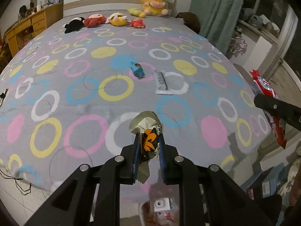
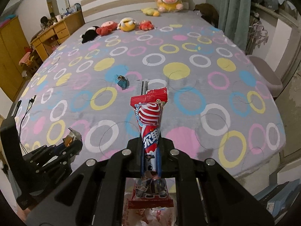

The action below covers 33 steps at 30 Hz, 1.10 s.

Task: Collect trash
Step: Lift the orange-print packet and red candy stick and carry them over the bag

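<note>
My left gripper [image 1: 150, 138] is shut on a crumpled silver, black and orange wrapper [image 1: 145, 124], held above the near edge of the bed [image 1: 88, 109]. My right gripper [image 2: 150, 143] is shut on a long red, white and blue snack wrapper [image 2: 150, 116], which sticks up past the fingers. A small blue wrapper [image 1: 137, 70] [image 2: 122, 82] and a white wrapper [image 1: 163, 83] lie mid-bed, apart from both grippers. Under both grippers is a bag of collected trash [image 1: 161, 212] [image 2: 150, 216]. Each view shows the other gripper at its side edge.
Several plush toys [image 1: 112, 19] line the headboard, with a large yellow one [image 1: 153, 1] behind. A wooden desk [image 1: 28, 26] stands left, curtains [image 1: 216, 9] and a stool [image 2: 267, 71] right. Cables [image 2: 28, 105] hang off the bed's left edge. Boxes [image 1: 267, 186] sit on the floor.
</note>
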Each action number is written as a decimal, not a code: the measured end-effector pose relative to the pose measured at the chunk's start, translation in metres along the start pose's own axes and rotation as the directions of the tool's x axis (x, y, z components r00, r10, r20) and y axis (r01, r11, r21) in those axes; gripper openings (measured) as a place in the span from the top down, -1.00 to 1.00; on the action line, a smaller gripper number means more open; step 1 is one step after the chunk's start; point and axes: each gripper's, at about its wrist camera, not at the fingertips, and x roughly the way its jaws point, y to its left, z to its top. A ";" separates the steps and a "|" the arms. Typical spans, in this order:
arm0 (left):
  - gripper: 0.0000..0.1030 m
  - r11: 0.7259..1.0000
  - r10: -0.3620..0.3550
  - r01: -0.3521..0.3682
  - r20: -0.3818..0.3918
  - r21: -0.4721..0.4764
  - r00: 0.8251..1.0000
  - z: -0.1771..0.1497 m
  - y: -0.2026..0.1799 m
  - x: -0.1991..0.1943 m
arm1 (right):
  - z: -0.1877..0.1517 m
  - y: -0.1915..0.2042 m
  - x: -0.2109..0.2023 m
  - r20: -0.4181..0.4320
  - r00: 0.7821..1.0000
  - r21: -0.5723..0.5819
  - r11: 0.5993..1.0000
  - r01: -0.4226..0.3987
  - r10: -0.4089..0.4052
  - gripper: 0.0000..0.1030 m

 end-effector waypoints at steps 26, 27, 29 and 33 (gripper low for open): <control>0.64 0.997 -0.023 0.026 -0.045 0.076 0.999 -0.099 -0.058 -0.065 | -0.135 -0.010 -0.070 0.121 0.991 -0.012 0.998 -0.063 0.064 0.82; 0.64 0.996 -0.026 0.030 -0.049 0.079 0.998 -0.101 -0.060 -0.064 | -0.138 -0.010 -0.070 0.118 0.991 -0.008 0.998 -0.067 0.068 0.82; 0.64 0.996 -0.031 0.036 -0.060 0.087 0.998 -0.106 -0.062 -0.062 | -0.146 -0.011 -0.067 0.109 0.991 0.009 0.997 -0.075 0.074 0.81; 0.64 0.995 -0.030 0.038 -0.085 0.097 0.996 -0.117 -0.066 -0.056 | -0.163 -0.011 -0.058 0.078 0.994 0.021 0.996 -0.083 0.081 0.82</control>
